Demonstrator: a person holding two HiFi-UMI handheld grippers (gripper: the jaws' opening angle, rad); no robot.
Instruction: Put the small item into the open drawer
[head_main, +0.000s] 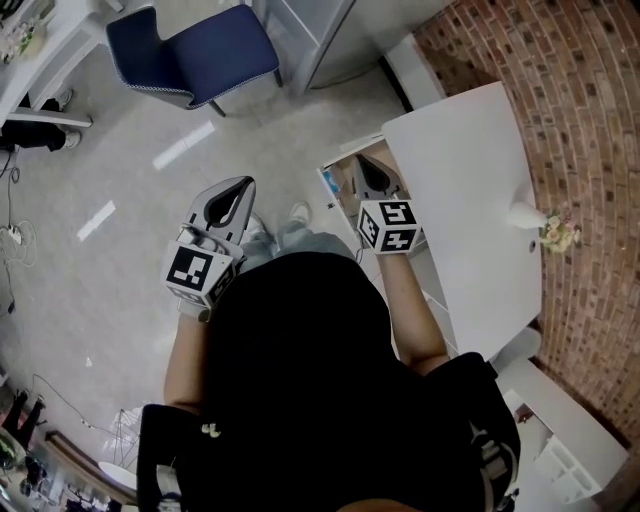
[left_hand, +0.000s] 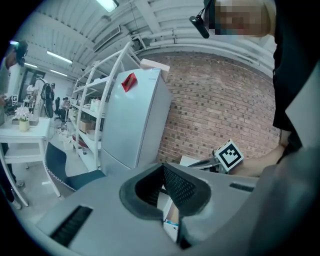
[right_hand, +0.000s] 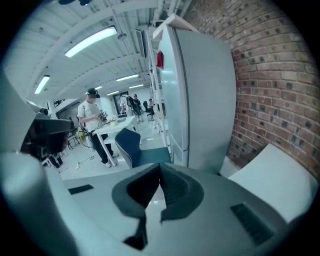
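**Two closed grippers by an open drawer**

A pale grey, shiny floor (head_main: 130, 150) takes up most of the room. A red brick wall (head_main: 590, 110) closes its right side. A tall white fridge (left_hand: 135, 115) stands against the bricks. A white tabletop (head_main: 470, 180) runs along the wall and carries a small flower vase (head_main: 548, 228). A blue chair (head_main: 195, 45) stands on the floor.

The open drawer (head_main: 343, 180) comes out below the tabletop's left edge. The right gripper (right_hand: 160, 166) is over it, jaws together with nothing between them. The left gripper (left_hand: 163, 166) hangs over the floor to the left of the drawer, also closed and empty. In the drawer lies a blue and white object (left_hand: 171, 226); whether it is the small item I cannot tell.
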